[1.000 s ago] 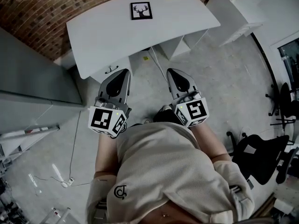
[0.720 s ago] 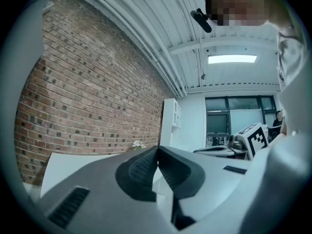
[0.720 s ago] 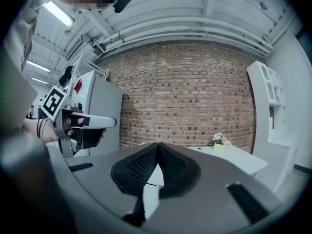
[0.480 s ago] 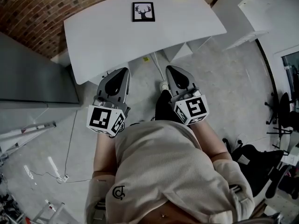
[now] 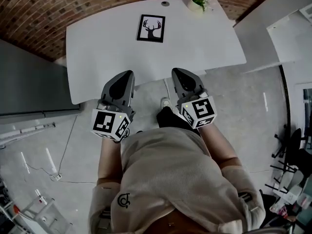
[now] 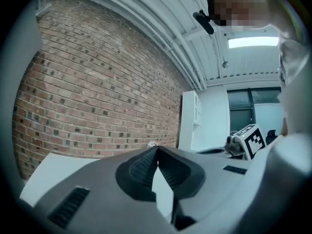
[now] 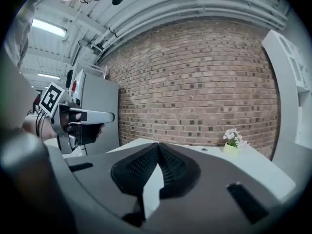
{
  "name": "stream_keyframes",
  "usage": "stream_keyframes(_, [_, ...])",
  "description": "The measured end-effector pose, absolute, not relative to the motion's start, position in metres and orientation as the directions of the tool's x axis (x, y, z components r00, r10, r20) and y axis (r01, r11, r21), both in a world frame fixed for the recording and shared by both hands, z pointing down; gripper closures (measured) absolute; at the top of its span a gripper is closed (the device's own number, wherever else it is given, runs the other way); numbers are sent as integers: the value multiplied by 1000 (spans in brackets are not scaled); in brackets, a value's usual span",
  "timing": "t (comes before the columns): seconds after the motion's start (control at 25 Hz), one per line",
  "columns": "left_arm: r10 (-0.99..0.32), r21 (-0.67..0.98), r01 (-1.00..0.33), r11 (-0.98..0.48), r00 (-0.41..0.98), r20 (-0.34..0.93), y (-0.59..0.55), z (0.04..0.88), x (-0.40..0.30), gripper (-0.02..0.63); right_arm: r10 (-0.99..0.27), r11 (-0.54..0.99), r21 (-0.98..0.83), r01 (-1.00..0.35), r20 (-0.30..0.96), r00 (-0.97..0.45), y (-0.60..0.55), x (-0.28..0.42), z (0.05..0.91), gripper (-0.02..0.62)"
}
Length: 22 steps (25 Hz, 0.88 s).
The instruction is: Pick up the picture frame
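Head view: the black-framed deer picture frame (image 5: 151, 28) lies flat on the curved white table (image 5: 97, 48), toward its far side and well ahead of my claws. My left gripper (image 5: 128, 74) and right gripper (image 5: 175, 71) hover at the table's near edge.

Left gripper view: my jaws are pressed together with nothing between them.

Right gripper view: these jaws are also together and empty. A small pot of white flowers (image 7: 231, 143) stands on the table ahead.

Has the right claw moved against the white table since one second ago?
Yes. The right claw has moved forward toward the white table: its tip was short of the near edge and now overlaps it, nearer the picture frame.
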<state>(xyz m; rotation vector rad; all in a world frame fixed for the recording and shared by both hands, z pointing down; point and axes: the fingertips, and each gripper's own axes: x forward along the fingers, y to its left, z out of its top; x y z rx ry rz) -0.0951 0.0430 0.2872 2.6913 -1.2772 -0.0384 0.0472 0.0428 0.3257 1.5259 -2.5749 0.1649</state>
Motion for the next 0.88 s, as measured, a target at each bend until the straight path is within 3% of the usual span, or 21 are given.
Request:
stream_keyframes(0.4, [-838, 218, -827, -518, 542, 62, -52, 302, -36, 594, -766, 594, -69, -802, 258, -589, -73, 104, 347, 589])
stream_keyframes(0.88, [-863, 199, -865, -460, 489, 130, -122, 348, -48, 594, -721, 593, -99, -799, 376, -582, -159, 102, 402, 589])
